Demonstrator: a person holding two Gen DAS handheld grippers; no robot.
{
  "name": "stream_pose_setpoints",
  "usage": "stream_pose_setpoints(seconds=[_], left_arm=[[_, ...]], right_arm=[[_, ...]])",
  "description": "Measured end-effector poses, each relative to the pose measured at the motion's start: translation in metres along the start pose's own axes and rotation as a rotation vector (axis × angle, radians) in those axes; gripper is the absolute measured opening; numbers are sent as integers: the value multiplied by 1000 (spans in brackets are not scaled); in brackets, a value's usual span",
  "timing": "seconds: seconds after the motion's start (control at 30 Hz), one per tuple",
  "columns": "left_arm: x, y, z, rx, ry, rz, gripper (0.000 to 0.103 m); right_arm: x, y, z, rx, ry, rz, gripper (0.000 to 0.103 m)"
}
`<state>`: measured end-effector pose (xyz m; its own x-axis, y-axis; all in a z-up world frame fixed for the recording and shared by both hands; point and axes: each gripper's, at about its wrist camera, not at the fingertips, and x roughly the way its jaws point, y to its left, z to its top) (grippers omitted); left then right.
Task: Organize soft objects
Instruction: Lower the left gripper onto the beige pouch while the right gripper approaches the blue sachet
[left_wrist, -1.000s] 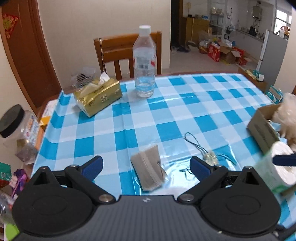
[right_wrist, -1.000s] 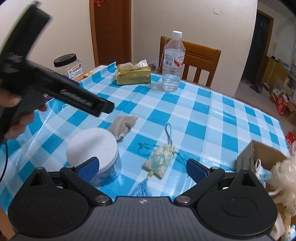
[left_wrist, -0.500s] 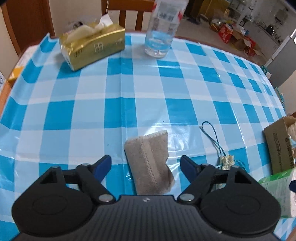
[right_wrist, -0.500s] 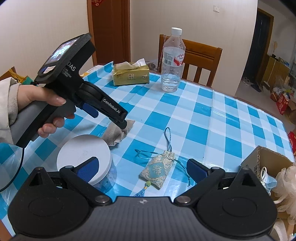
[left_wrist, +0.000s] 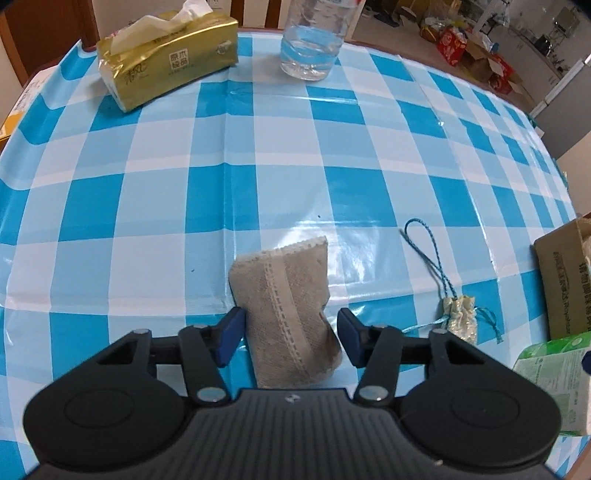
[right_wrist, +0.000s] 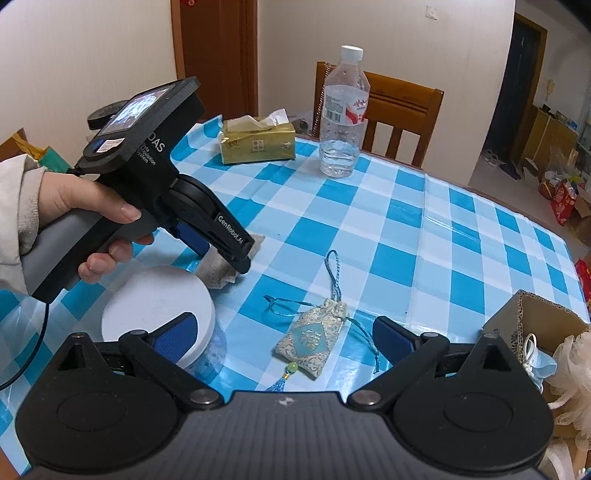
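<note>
A beige-grey cloth pouch (left_wrist: 288, 310) with a lace strip lies on the blue checked tablecloth (left_wrist: 280, 155). My left gripper (left_wrist: 291, 318) points steeply down over it, and its jaws are closing with the pouch between them. The left pad (left_wrist: 232, 334) touches the cloth; a thin gap shows at the right pad (left_wrist: 349, 341). In the right wrist view a hand holds that left gripper (right_wrist: 221, 254) over the pouch (right_wrist: 216, 275). My right gripper (right_wrist: 282, 332) hovers open above a blue-and-gold sachet (right_wrist: 308, 339) with a cord and tassel, also visible as the sachet (left_wrist: 460, 321).
A gold tissue pack (left_wrist: 166, 59) and a water bottle (left_wrist: 310, 48) stand at the far edge before a wooden chair (right_wrist: 402, 107). A white-lidded jar (right_wrist: 159, 306) sits near the pouch. A cardboard box (right_wrist: 532, 325) with soft items stands right, a green wrapped roll (left_wrist: 554, 376) beside it.
My left gripper dropped down over the beige pouch, tilted more steeply, and its jaws narrowed from wide open to either side of it. The right gripper barely shifted.
</note>
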<state>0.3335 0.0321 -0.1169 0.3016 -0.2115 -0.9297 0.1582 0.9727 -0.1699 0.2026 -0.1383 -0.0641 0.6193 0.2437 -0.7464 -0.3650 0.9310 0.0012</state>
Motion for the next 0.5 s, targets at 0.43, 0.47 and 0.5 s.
stream_pose_setpoints(seconds=[0.43,0.47,0.5], left_arm=[[6,-1,2,16,-2,8,49],[6,-1,2,16,-2,8,49],[6,-1,2,16,-2,9,49]], right_arm=[[44,-7,12,71,82,-70,79],[49,-7,12,84,96,-69,77],[55,-9,11,99,117,-71,76]])
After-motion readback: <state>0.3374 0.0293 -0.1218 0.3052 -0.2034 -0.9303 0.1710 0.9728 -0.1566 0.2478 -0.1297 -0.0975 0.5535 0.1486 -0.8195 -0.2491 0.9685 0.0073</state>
